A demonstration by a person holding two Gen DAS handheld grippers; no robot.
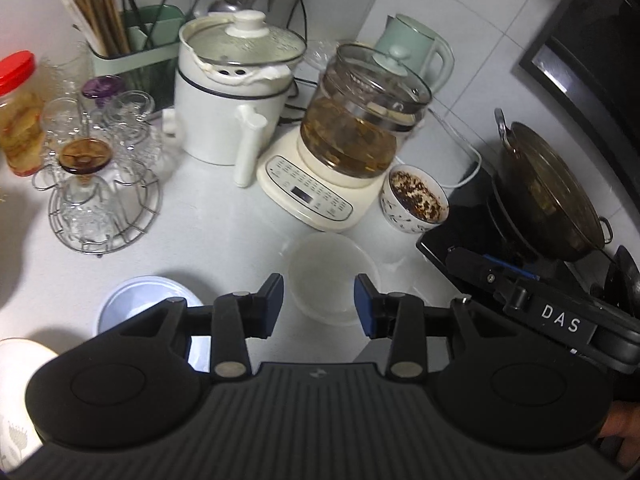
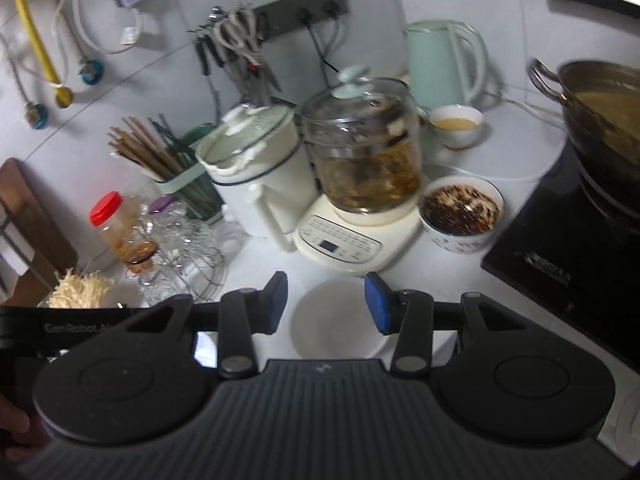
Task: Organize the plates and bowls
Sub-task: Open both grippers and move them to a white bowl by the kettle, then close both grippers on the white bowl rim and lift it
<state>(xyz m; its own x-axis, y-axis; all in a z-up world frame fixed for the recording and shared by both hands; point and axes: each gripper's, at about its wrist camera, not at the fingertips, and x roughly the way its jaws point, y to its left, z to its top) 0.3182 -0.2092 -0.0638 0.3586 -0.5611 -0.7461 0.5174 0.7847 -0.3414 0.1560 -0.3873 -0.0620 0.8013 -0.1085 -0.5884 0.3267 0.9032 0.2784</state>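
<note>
You're working over a white counter (image 1: 224,240) backed by white wall tiles, with a black cooktop (image 2: 560,256) at its right. A translucent bowl (image 1: 332,276) sits on the counter just past your left gripper (image 1: 319,304), whose jaws are spread with nothing pinched. Your right gripper (image 2: 326,302) is likewise spread and empty over that bowl. Beyond it crowd a glass kettle (image 1: 360,128), a white cooker (image 1: 228,92) and a sauce-stained bowl (image 2: 462,212); a glass rack (image 1: 100,200) stands left.
</note>
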